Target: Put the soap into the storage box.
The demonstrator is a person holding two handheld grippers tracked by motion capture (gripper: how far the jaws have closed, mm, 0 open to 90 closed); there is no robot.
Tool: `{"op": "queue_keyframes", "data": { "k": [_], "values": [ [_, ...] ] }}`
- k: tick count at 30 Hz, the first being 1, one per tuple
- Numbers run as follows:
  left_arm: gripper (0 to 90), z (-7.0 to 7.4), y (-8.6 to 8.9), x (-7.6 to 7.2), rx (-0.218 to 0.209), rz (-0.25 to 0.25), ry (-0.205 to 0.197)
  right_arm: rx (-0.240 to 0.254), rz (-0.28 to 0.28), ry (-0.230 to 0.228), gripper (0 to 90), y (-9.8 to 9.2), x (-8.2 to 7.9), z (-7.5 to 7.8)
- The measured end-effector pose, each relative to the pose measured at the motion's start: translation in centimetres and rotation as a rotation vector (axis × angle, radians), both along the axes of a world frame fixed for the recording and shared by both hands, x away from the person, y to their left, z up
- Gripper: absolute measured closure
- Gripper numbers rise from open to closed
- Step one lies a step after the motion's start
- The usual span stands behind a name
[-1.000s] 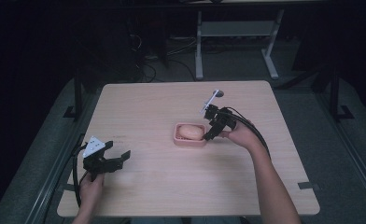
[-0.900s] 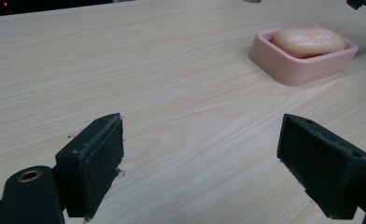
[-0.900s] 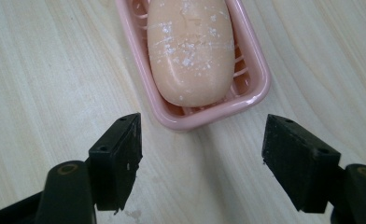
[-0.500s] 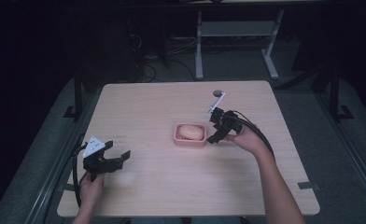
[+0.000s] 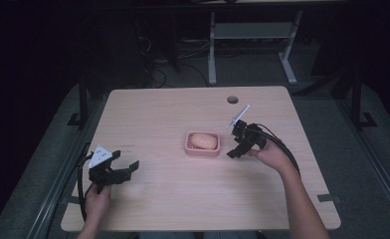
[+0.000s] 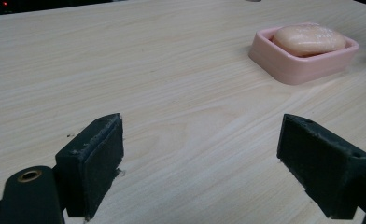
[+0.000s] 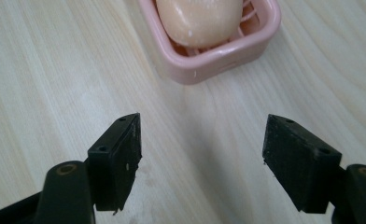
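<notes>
**High view: soap sits in its dish, both my hands free**

My right gripper (image 5: 239, 142) hangs just beside the pink soap dish (image 5: 202, 149), fingers (image 7: 118, 158) spread wide, holding nothing. The soap (image 5: 203, 141) rests inside the dish, mid-desk (image 5: 158, 109). My left gripper (image 5: 116, 172) waits well apart, near the front edge, fingers spread too. I judge the placing done; only pulling clear remains.

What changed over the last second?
The right claw pulled back from the soap dish toward the table's right side, open and empty. The soap stayed in the dish; the left claw stayed put, open.
</notes>
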State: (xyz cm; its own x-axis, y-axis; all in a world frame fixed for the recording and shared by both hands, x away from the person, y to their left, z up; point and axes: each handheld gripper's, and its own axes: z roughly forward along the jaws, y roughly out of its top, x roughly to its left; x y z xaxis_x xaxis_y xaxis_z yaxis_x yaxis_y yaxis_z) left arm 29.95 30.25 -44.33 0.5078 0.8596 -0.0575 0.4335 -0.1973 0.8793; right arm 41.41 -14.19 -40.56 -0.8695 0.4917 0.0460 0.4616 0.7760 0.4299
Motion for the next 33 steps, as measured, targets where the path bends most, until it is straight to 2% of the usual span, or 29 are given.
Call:
{"op": "queue_keyframes", "data": {
  "k": [3,7,12,17,20,22,29,33],
  "values": [
    [14.2,0.0,0.0,0.0,0.0,0.001,0.001,-0.01,-0.009,0.014,27.3,-0.5,-0.2,-0.2],
    [14.3,0.0,0.0,0.0,0.0,0.001,0.0,0.014,-0.022,0.008,27.5,-1.2,-0.6,-0.3],
    [14.3,0.0,0.0,0.0,0.001,0.0,0.001,0.008,-0.028,0.013,27.5,-1.9,-1.2,-0.7],
    [14.3,0.0,0.0,0.0,0.003,-0.002,0.002,0.026,-0.038,0.001,27.7,-2.6,-1.9,-0.9],
    [14.3,-0.1,-0.1,0.0,0.004,-0.003,0.002,0.024,-0.044,0.012,27.2,-2.9,-2.3,-1.0],
    [14.3,-0.1,-0.1,0.0,0.002,-0.002,0.002,0.032,-0.041,-0.006,27.6,-3.1,-2.6,-1.0],
    [14.3,-0.1,-0.1,0.0,0.001,-0.001,0.004,0.045,-0.057,0.003,27.5,-4.0,-3.4,-1.2],
    [14.3,-0.1,-0.1,0.0,0.006,-0.002,0.005,0.057,-0.059,-0.012,27.7,-4.3,-4.0,-1.1]
  ]
}}
